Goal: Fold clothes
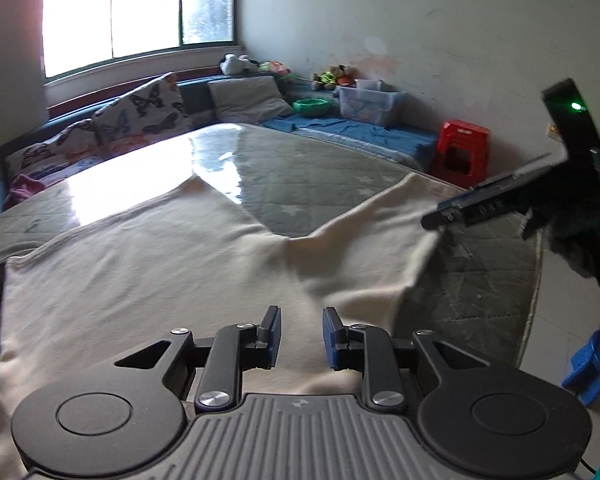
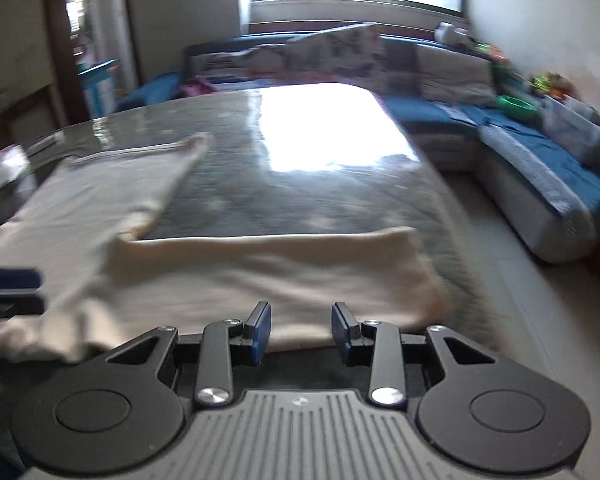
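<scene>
**Mia:** Where is the cream shirt (image 1: 148,264) lying?

**Ben:** It is lying spread out on the table (image 1: 324,168), which is wearing a green quilted cover with little stars under a shiny clear sheet. One sleeve (image 1: 384,220) is reaching out toward the table's edge.

**Mia:** What is the left claw (image 1: 300,338) doing?

**Ben:** It is hanging just over the shirt. Its two blue pads (image 1: 274,334) are standing a little apart, and nothing is sitting between them. It is let go.

**Mia:** And the right claw (image 2: 300,334)?

**Ben:** It is hanging over the near edge of the shirt. Its pads are also standing apart with nothing pinched. That picture is looking blurry. From the left side, the right claw is showing up beside the sleeve's tip, but I cannot tell if it is touching.

**Mia:** What else is showing?

**Ben:** A red stool (image 1: 462,148) is standing by the wall, and a window (image 1: 140,12) is glowing bright.
</scene>
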### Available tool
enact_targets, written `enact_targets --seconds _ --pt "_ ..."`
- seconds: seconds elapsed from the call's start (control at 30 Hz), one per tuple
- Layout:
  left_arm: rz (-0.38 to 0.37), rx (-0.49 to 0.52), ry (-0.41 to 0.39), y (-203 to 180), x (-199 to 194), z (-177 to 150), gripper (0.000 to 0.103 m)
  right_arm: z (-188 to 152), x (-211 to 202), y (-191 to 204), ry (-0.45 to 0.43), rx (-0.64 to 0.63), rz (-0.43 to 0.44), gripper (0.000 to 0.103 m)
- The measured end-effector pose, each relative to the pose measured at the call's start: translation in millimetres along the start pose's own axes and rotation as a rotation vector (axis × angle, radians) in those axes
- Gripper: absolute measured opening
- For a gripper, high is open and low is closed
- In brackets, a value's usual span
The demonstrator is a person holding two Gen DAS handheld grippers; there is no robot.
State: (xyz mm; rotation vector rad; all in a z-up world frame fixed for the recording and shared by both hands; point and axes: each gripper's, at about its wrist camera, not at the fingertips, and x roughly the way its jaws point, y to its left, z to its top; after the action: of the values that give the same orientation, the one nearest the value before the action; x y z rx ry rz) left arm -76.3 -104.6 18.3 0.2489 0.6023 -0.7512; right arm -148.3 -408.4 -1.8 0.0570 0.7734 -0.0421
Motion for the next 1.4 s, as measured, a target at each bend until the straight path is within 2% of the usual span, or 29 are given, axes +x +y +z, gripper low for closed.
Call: enact_targets --seconds 0.2,0.43,0.5,0.53,0.6,0.83,1.1,1.27,1.4 --pt "-0.015 0.014 0.023 -7.5 10.0 -4.6 0.025 0.6 2.2 -34.2 -0.016 0.068 -0.12 0.033" --pt "-0.018 0.018 0.017 -8.4 10.8 -1.2 0.025 -9.7 1.5 -49.9 -0.043 0.2 -0.121 0.034" --pt "-0.016 0.016 0.016 -8.5 9.4 -1.3 0.026 -9.5 2.2 -49.2 -0.051 0.217 -0.11 0.022" --pt "-0.014 0.015 0.014 -8.5 8.2 -1.3 0.028 -8.8 2.4 -48.2 -0.055 0.222 -0.102 0.012" --pt "-0.015 0.015 0.008 -8.2 5.2 -0.9 0.029 -7.1 1.7 -47.3 -0.065 0.233 -0.093 0.008" --pt "-0.043 0.023 -0.007 -8.1 5.1 3.7 0.029 15.9 -15.4 -42.3 -0.158 0.192 -0.107 0.007" --pt "-0.064 -0.007 -0.017 -9.2 9.7 0.9 0.033 22.8 -16.6 -35.5 -0.156 0.161 -0.117 0.006" --pt "-0.028 -0.047 -0.056 10.6 -8.9 2.7 0.034 45.3 -46.3 -15.5 -0.227 0.091 -0.088 0.006" --pt "0.033 -0.092 -0.062 34.4 -24.8 -4.3 0.034 67.8 -69.8 18.7 -0.275 -0.004 -0.019 0.006"
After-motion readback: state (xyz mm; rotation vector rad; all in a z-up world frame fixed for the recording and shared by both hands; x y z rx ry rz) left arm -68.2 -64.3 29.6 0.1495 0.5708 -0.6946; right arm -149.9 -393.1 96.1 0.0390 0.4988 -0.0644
